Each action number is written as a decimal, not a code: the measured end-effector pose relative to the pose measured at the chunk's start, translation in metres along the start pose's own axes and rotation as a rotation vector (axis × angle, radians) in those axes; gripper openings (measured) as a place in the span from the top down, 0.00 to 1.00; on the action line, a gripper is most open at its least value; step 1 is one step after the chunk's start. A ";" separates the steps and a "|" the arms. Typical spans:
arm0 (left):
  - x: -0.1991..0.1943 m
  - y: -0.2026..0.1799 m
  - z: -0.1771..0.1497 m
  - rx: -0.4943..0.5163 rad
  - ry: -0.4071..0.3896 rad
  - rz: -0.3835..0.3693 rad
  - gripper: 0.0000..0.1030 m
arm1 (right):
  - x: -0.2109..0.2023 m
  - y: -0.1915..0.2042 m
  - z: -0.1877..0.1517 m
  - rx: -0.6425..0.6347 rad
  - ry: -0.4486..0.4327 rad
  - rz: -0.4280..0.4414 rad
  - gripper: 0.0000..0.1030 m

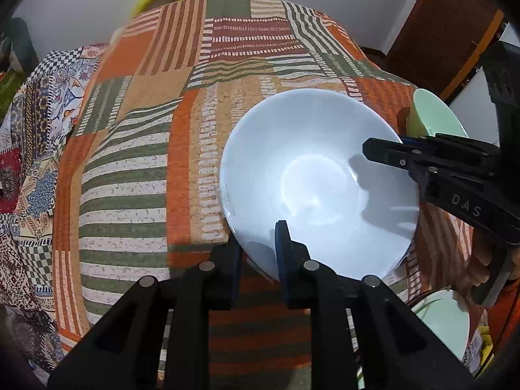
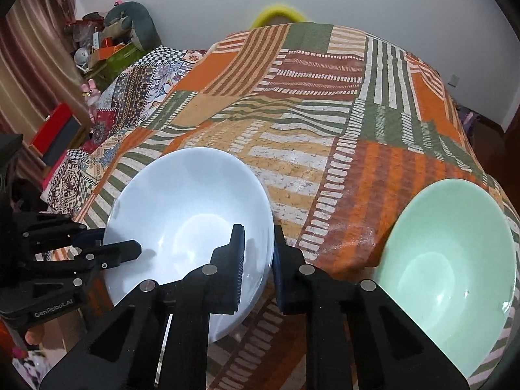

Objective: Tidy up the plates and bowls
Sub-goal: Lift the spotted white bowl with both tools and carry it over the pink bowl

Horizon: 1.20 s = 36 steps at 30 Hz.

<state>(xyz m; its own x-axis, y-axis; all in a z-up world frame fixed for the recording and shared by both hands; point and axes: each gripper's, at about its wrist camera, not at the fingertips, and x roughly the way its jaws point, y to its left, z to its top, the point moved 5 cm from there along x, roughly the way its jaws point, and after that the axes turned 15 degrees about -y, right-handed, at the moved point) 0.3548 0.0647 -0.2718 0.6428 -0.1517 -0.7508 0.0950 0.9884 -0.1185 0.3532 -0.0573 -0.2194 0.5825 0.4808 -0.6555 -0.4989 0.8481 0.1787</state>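
Pinching the white bowl (image 2: 188,227) from both sides.
Left gripper (image 1: 258,253) and right gripper (image 2: 258,260) jaws clamping its rim; green bowl (image 2: 448,266) at 3 o'clock, lower edge hidden.

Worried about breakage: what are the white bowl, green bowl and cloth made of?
White bowl: likely glazed ceramic or opal glass; glossy, with soft highlights. Green bowl: seemingly the same, a smooth pale-green glaze with sheen. Cloth: woven printed fabric, matte, wrinkled.
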 end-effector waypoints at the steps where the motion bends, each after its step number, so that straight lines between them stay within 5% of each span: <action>1: -0.002 -0.001 -0.001 0.006 -0.005 0.006 0.82 | -0.001 0.001 -0.001 -0.002 0.000 -0.002 0.87; 18: -0.100 -0.005 -0.002 -0.026 -0.154 0.041 0.82 | -0.069 0.045 0.002 -0.035 -0.090 0.023 0.87; 36: -0.219 0.014 -0.057 -0.101 -0.267 0.107 0.82 | -0.131 0.128 -0.018 -0.097 -0.166 0.103 0.87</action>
<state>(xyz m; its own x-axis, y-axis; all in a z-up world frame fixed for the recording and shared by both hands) 0.1723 0.1112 -0.1462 0.8238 -0.0270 -0.5663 -0.0513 0.9912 -0.1220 0.2013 -0.0156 -0.1232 0.6191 0.6008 -0.5057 -0.6161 0.7709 0.1616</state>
